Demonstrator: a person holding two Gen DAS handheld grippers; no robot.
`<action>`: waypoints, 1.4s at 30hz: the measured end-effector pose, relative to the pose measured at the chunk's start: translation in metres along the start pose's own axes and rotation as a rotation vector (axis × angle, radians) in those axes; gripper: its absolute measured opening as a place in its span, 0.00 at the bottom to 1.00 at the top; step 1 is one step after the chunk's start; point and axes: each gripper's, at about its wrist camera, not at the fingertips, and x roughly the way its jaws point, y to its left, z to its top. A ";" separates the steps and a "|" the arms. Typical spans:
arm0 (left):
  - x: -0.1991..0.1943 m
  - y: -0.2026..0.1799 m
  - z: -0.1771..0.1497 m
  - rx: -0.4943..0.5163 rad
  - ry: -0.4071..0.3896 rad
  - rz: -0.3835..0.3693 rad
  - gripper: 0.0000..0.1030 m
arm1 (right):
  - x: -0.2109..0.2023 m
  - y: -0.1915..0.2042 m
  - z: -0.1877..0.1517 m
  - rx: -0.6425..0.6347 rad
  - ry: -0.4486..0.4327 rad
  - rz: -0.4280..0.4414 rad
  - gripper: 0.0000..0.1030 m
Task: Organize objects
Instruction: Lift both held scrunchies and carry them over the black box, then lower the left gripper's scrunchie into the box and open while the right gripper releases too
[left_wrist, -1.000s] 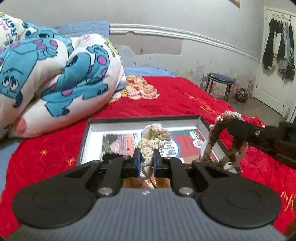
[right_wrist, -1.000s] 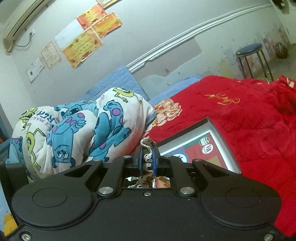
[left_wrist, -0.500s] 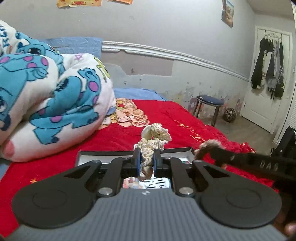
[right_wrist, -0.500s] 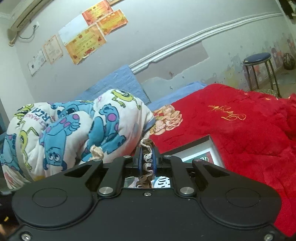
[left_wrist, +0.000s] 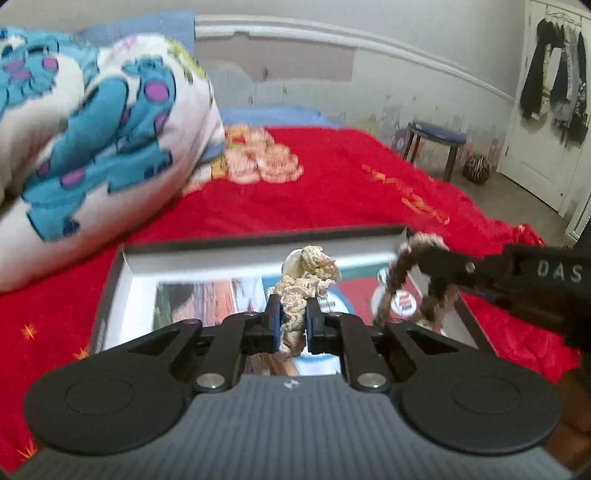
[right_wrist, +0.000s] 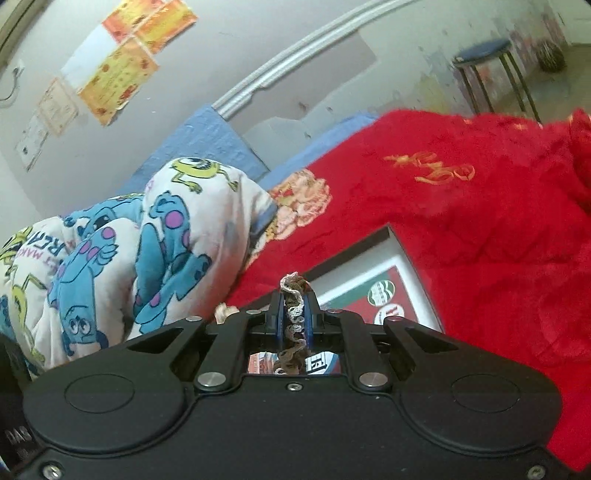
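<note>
Left gripper (left_wrist: 291, 325) is clamped on a cream crochet piece (left_wrist: 306, 280); right gripper (right_wrist: 294, 314) is clamped on a brown crochet loop (left_wrist: 406, 273). Both hang directly over the box (left_wrist: 110, 295), the loop near its right edge, its length hanging downward.

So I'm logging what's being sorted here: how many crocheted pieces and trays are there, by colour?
Cream crochet: 1
Brown crochet: 1
Black tray: 1
Total: 3
</note>
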 end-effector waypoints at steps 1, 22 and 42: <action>0.002 0.000 -0.003 0.002 0.005 -0.001 0.15 | 0.003 0.001 -0.001 -0.010 0.002 -0.012 0.11; 0.017 -0.020 -0.019 0.045 0.052 -0.019 0.20 | 0.019 0.000 -0.018 -0.035 0.062 -0.099 0.13; 0.010 -0.006 -0.014 -0.045 0.033 -0.094 0.60 | 0.027 -0.002 -0.022 -0.026 0.149 -0.117 0.32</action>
